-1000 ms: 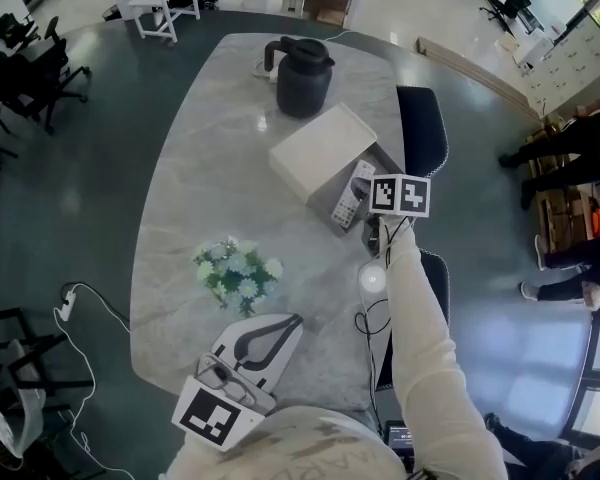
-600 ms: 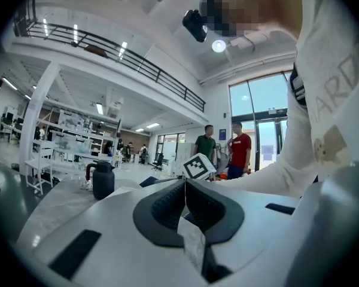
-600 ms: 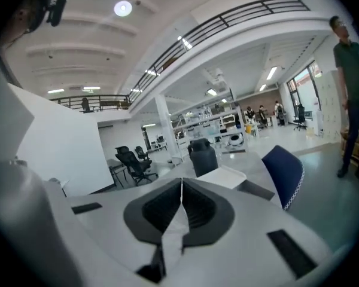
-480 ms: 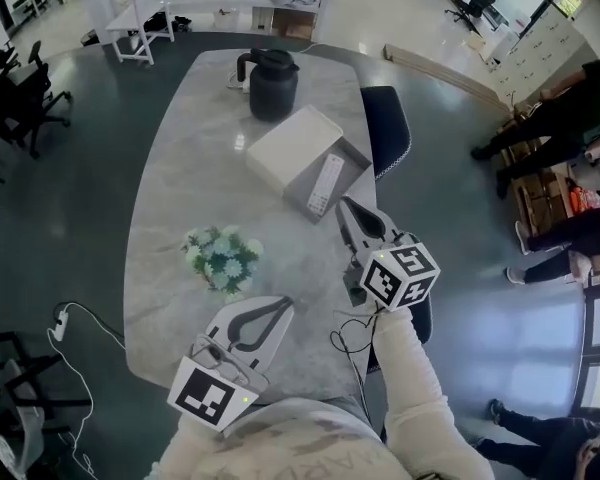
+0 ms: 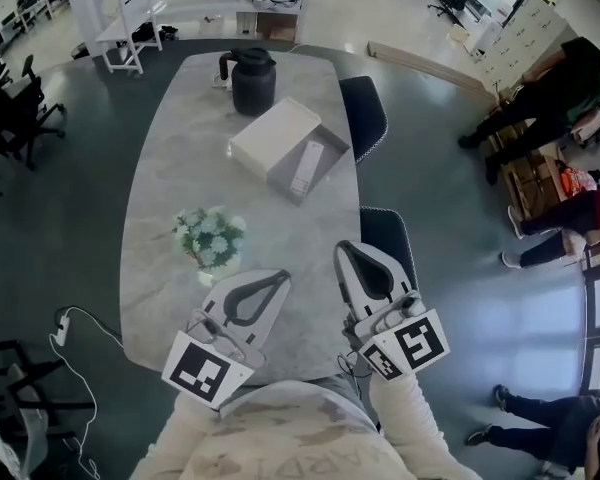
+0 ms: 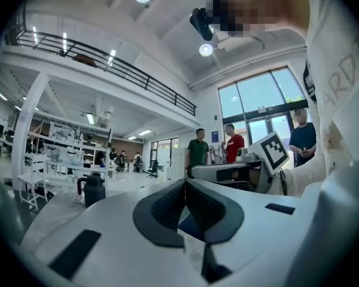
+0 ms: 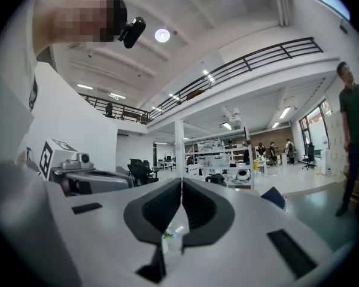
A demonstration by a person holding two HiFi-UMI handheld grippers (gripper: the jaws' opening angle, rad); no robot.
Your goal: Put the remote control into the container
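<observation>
Lying in the grey container [image 5: 327, 158] well ahead of both claws, the remote control [image 5: 302, 168] looks home, so by my read the placing step is done and only the wrap-up is left. The left gripper [image 5: 283, 279] and right gripper [image 5: 345, 249] hover over the near end of the table [image 5: 180, 168], close to the person's body, each clenched tip to tip on nothing. The next move calls for little, perhaps only a check that the remote lies flat beside the white box [image 5: 272, 131] — both sit far beyond either claw from here.
</observation>
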